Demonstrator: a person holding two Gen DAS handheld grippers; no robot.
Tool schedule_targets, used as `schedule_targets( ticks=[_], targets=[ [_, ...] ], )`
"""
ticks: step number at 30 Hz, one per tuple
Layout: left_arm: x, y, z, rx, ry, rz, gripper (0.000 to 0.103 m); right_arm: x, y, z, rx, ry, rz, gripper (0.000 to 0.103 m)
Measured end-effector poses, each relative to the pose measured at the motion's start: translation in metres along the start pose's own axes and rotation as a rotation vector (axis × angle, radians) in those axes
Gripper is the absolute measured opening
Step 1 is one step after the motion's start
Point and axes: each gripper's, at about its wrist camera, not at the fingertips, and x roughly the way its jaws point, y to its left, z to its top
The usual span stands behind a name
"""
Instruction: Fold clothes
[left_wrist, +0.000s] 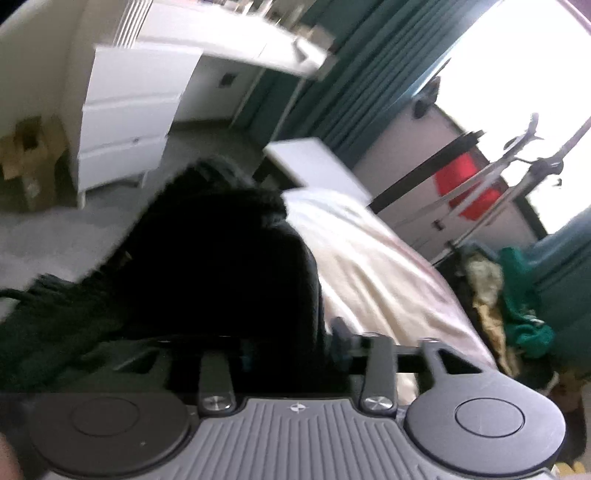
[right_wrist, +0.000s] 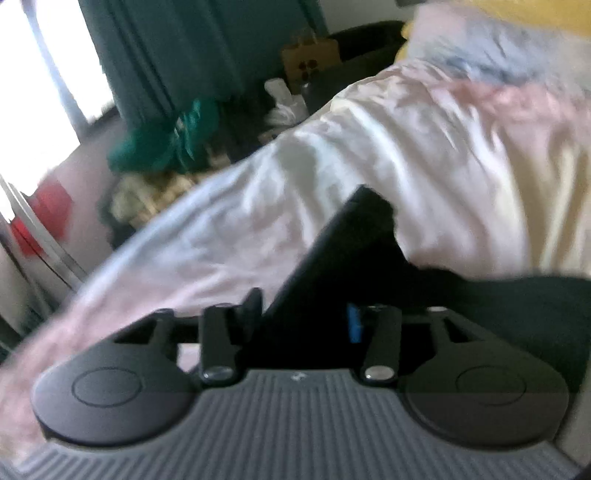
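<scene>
Both grippers (left_wrist: 291, 350) (right_wrist: 303, 317) stand parted astride a black garment (left_wrist: 207, 266) on the pale bed (left_wrist: 388, 280), apparently gripping nothing, its folding seemingly unfinished.

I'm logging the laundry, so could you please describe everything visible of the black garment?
The black garment is dark, soft-looking cloth, its detail lost in shadow and blur. It lies bunched on the pale bedsheet, one flat edge rising to a corner in the right wrist view. It sits between the fingers of both claws; whether the pads press it cannot be told.
</scene>
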Motion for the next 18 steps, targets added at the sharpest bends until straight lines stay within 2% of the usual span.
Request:
schedule_targets(
  ticks=[3,4,5,8,11,12,14,18],
  targets=[
    [-0.046,0.013,-0.018,-0.015,-0.035,-0.090,0.068,-0.043,-0.019,-0.012,0.098,-0.025,0.114,0.061],
    [-0.062,0.020,-0.028,-0.036,-0.042,-0.126,0.078,-0.057,-0.025,-0.019,0.138,-0.019,0.159,0.064],
    [-0.076,0.028,-0.040,-0.062,-0.045,-0.159,0.082,-0.069,-0.031,-0.026,0.169,-0.009,0.195,0.064],
    [-0.109,0.056,-0.077,-0.160,-0.047,-0.245,0.083,-0.102,-0.046,-0.049,0.243,0.035,0.274,0.064],
    [-0.117,0.090,-0.107,-0.285,-0.002,-0.302,0.084,-0.121,-0.072,-0.061,0.374,0.098,0.278,0.065],
    [-0.116,0.101,-0.115,-0.328,0.020,-0.316,0.084,-0.124,-0.082,-0.060,0.427,0.127,0.274,0.065],
    [-0.109,0.117,-0.121,-0.410,0.069,-0.322,0.084,-0.132,-0.102,-0.063,0.533,0.123,0.291,0.065],
    [-0.079,0.133,-0.119,-0.461,0.096,-0.369,0.083,-0.119,-0.123,-0.069,0.604,0.173,0.282,0.065]
  ],
)
